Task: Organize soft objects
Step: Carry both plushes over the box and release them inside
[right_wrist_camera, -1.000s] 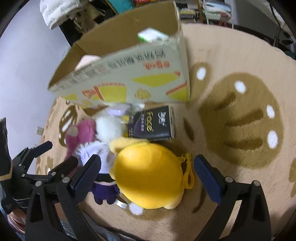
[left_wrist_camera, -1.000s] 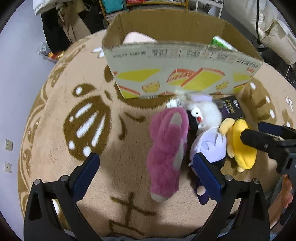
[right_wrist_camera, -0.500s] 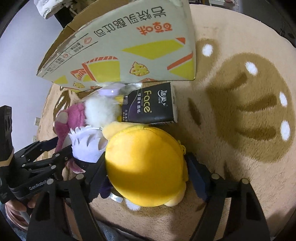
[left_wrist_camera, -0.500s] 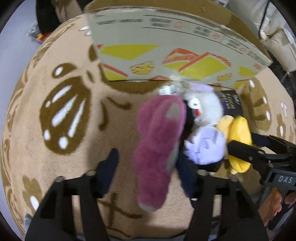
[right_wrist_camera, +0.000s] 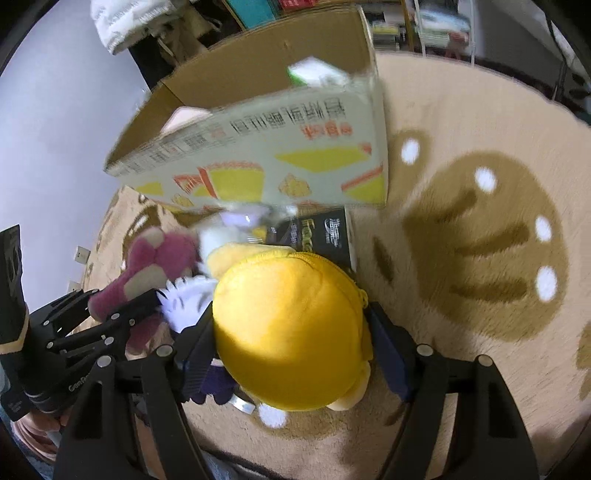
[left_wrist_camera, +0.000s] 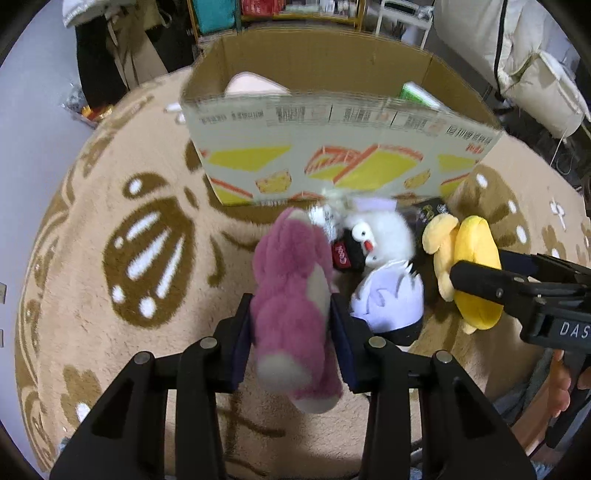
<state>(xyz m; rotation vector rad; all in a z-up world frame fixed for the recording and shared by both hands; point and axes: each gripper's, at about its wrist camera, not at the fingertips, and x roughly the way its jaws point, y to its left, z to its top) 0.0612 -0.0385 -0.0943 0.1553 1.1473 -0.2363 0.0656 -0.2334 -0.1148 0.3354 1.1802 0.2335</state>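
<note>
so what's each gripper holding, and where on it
Left gripper clamps the pink plush around its lower body; right gripper squeezes the yellow plush across its round middle.

A tan rug (left_wrist_camera: 92,229) with brown prints covers the floor, a pale wall (right_wrist_camera: 55,110) to the left, cluttered shelves (left_wrist_camera: 295,11) and white cushions (left_wrist_camera: 517,55) behind.

Toys (left_wrist_camera: 373,258) lie before the box (left_wrist_camera: 332,162) (on rug (left_wrist_camera: 110,221)).
</note>
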